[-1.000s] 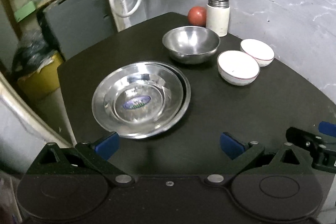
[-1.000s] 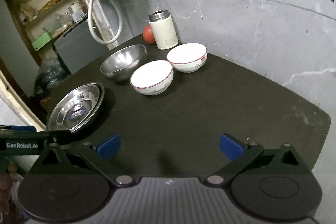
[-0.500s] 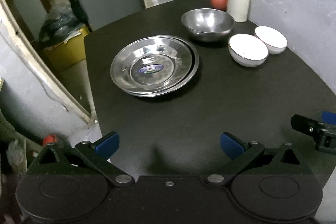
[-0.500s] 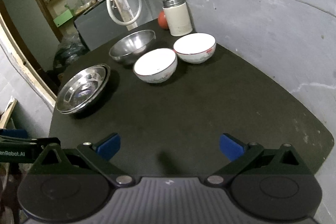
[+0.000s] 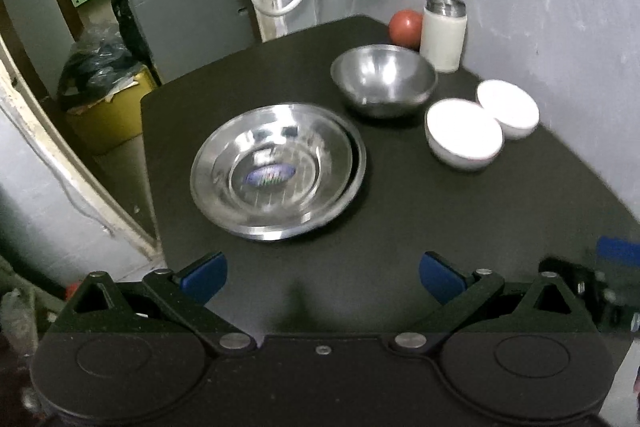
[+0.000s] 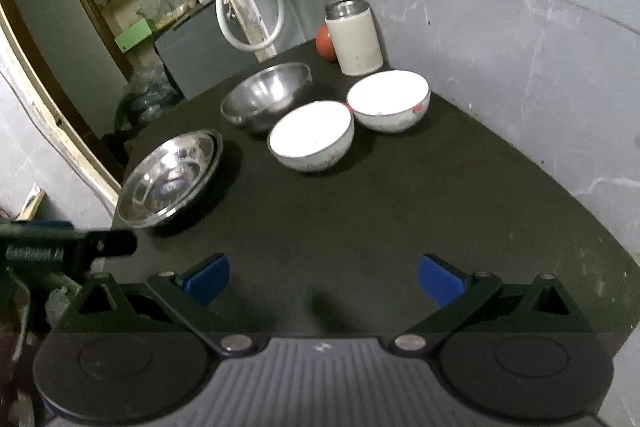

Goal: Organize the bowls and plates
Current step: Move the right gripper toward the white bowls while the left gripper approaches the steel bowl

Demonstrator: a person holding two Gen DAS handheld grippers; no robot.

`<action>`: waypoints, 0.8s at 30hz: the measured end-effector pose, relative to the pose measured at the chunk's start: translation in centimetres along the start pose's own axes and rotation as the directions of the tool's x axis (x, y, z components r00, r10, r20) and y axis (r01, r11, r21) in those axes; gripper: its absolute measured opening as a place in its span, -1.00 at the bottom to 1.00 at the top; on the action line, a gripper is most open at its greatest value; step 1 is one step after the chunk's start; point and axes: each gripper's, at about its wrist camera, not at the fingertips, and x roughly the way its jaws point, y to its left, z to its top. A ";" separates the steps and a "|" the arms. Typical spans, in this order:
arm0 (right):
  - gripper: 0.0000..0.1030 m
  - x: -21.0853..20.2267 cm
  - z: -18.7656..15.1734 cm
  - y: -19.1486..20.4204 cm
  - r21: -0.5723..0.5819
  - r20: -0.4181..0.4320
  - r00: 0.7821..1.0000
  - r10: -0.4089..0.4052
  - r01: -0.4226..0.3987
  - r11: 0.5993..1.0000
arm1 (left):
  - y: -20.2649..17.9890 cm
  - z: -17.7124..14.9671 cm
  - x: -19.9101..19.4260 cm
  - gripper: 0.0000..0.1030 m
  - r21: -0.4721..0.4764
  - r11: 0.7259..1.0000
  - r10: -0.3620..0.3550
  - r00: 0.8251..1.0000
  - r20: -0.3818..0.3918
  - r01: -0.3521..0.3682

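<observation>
**Pulled back to the near edge, both grippers empty, plates already nested**

Compared with a second ago: left wrist view drawn back and lifted away from the stacked steel plates point(image 5: 276, 171), then eased forward again over the last half second, so the stack now sits mid-frame rather than close under the fingers. Right wrist view likewise backed off toward the near edge of the black table point(image 6: 400, 227). No dish displaced across the three moments; only the cameras travelled.

Left gripper point(image 5: 320, 277): fingers spread wide, nothing between them, hovering over the bare near edge. Right gripper point(image 6: 322, 277): likewise spread and empty, also over bare tabletop, well apart from every dish.

Layout now: two steel plates nested, upper one slightly offset from the lower, on the left of the table. Steel bowl point(image 5: 383, 79) just behind them. Nearer white bowl point(image 6: 311, 135) and farther white bowl point(image 6: 389, 99) side by side to the right, rims about touching, not yet stacked. Thermos point(image 6: 354, 35) and a red round fruit point(image 5: 405, 27), probably a tomato or apple, at the back against the wall.

Probable reading: plate stacking finished, retreat to regroup. Likely next: one white bowl lifted into the other, a job suited to the right gripper, nearer that pair. Rim grip on glazed ceramic apt to slip.
</observation>
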 end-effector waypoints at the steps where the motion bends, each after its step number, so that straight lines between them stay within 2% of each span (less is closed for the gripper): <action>1: 1.00 0.0 0.2 0.1 0.002 0.010 1.000 0.004 -0.004 1.000 | 0.3 0.5 0.2 0.98 -0.010 1.000 -0.007 1.000 0.006 0.007; 5: 1.00 0.5 1.4 0.5 0.004 0.045 0.999 0.012 -0.012 1.000 | 1.6 3.2 1.5 0.98 -0.056 0.998 -0.024 0.999 0.049 0.026; 9: 1.00 1.6 3.7 1.4 -0.009 0.095 0.995 -0.019 0.019 1.000 | 2.8 6.4 3.0 0.98 -0.073 0.997 -0.027 0.993 0.111 0.035; 17: 1.00 4.3 10.0 4.5 0.002 0.164 0.978 -0.133 0.134 0.991 | 4.8 11.6 7.6 0.98 -0.078 0.992 -0.078 0.969 0.236 0.099; 21: 1.00 6.6 12.5 6.5 -0.044 0.174 0.960 -0.219 0.229 0.972 | 5.8 13.4 11.1 0.98 -0.111 0.981 -0.133 0.969 0.210 0.159; 24: 0.99 8.6 13.4 7.5 -0.051 0.162 0.930 -0.329 0.341 0.939 | 6.9 14.3 13.7 0.98 -0.150 0.953 -0.238 0.957 0.164 0.263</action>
